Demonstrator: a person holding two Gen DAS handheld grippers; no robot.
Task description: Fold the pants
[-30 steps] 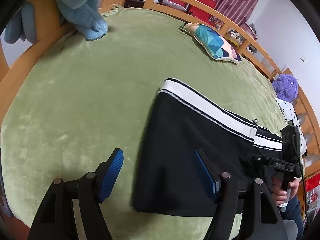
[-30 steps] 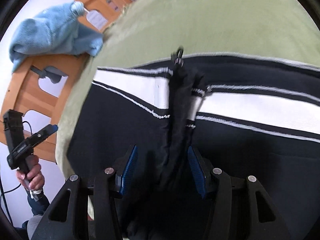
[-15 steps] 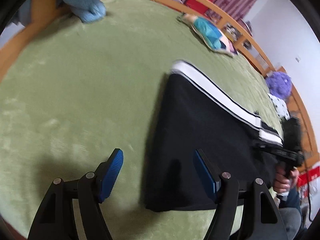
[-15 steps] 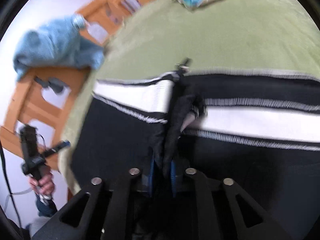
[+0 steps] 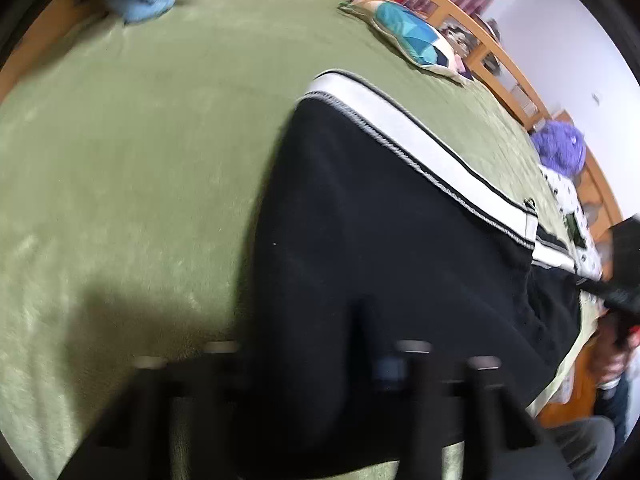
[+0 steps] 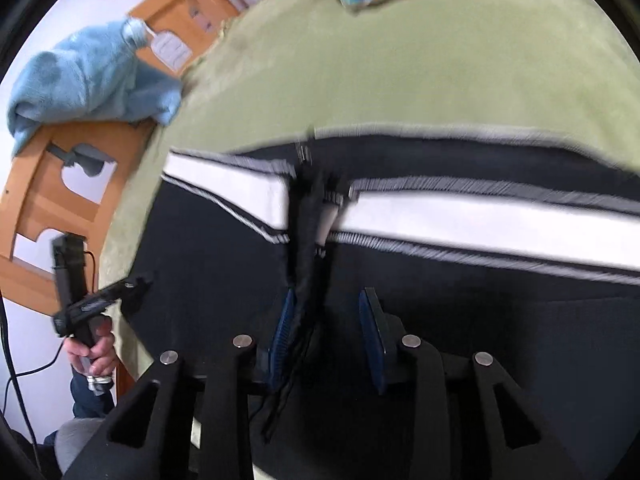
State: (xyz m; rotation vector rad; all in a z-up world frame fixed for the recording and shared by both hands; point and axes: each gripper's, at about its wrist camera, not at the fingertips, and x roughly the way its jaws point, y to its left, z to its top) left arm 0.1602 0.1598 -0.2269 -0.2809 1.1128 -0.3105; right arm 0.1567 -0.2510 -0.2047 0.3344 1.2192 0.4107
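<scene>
green plush blanket covers a bed with an orange wooden rail around its edge. on it lie the black pants with white side stripes, spread flat at the near right of the bed in the left wrist view, the striped edge running away to the far right.

left tongs sit low over the near edge of the pants; that view is blurred, the dark fingers merge with the black cloth, and i cannot tell whether they are open or closed.

right tongs stand apart, with blue pads on the inner faces. a raised ridge of black cloth rises from the pants between them, resting against the left pad and clear of the right one. the left tongs also show at the near left of this view, beside the pants' edge, with the person's hand on the handle.

a light blue fluffy towel hangs over the rail at the far left. a teal, blue and white patterned pillow lies at the far side of the bed. a purple plush toy sits at the far right by the rail.
</scene>
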